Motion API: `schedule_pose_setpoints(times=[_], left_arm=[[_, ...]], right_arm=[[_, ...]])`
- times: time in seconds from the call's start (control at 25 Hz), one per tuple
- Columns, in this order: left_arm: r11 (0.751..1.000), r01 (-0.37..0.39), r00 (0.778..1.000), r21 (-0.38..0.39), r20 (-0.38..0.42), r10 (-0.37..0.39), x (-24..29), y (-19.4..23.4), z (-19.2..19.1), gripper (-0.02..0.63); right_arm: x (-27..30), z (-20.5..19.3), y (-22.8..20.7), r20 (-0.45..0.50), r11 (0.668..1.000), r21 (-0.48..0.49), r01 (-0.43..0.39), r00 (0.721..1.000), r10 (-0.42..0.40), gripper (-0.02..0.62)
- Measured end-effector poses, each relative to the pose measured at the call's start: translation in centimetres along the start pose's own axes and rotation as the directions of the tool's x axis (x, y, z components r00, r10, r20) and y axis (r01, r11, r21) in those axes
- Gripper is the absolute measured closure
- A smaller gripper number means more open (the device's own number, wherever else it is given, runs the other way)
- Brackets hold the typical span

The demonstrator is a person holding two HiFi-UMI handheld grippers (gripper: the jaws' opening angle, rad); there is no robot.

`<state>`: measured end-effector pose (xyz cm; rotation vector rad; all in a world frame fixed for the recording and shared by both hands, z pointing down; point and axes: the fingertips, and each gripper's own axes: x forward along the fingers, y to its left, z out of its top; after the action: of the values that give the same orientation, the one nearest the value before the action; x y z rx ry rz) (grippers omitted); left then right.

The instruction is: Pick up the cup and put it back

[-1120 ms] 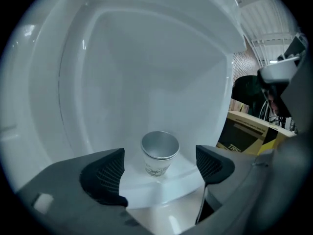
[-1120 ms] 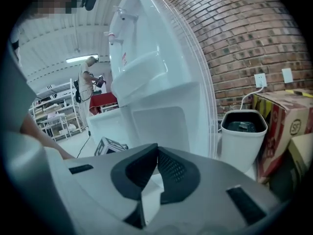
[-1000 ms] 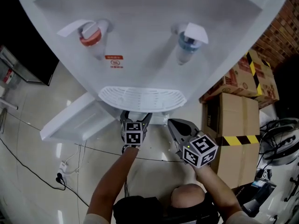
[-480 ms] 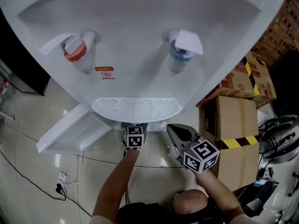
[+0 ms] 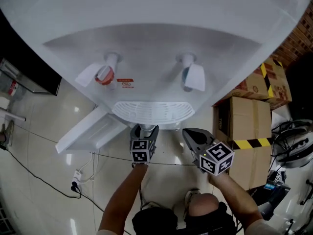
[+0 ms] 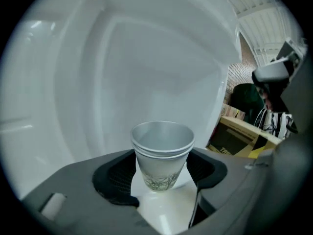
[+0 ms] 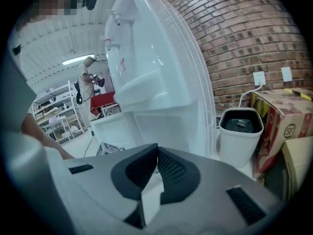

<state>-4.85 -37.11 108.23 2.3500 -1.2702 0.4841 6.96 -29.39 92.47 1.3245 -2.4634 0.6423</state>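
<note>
A white paper cup (image 6: pixel 162 155) with a green pattern, seemingly stacked in another, stands upright in the white recess of the water dispenser (image 5: pixel 146 48). My left gripper (image 6: pixel 161 174) has a jaw on each side of the cup and the jaws are closing; a narrow gap still shows at the left pad. In the head view the left gripper (image 5: pixel 144 128) reaches under the drip tray (image 5: pixel 151 112), which hides the cup. My right gripper (image 5: pixel 190 133) hovers to the right, shut on nothing, its pads meeting at the tip (image 7: pixel 157 153).
Red tap (image 5: pixel 103 75) and blue tap (image 5: pixel 191 77) stick out above the drip tray. The dispenser's lower door (image 5: pixel 88 131) hangs open to the left. Cardboard boxes (image 5: pixel 244 126) and a white bin (image 7: pixel 239 136) stand to the right by a brick wall (image 7: pixel 234 33).
My left gripper has pushed forward beneath the drip tray and its jaws have drawn closer together. The right gripper has stayed roughly where it was.
</note>
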Motion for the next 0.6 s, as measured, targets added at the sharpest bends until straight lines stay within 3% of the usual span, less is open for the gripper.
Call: schedule_pose_setpoints(times=[0.28,0.6], left_arm=[[0.997,0.002,0.999,-0.072,-0.054,-0.006,-17.2,-4.2,7.5,0.275],[0.998,-0.034,0.999,-0.053,-0.016,0.033,-37.8,-10.3,25.3,0.275]], right_arm=[[-8.0,8.3,7.8,-0.079,0.998,0.047,-0.038,0.996,0.042,0.588],[-19.1,23.5,17.4,-0.108,0.998,0.060,-0.026,0.994,0.033,0.588]])
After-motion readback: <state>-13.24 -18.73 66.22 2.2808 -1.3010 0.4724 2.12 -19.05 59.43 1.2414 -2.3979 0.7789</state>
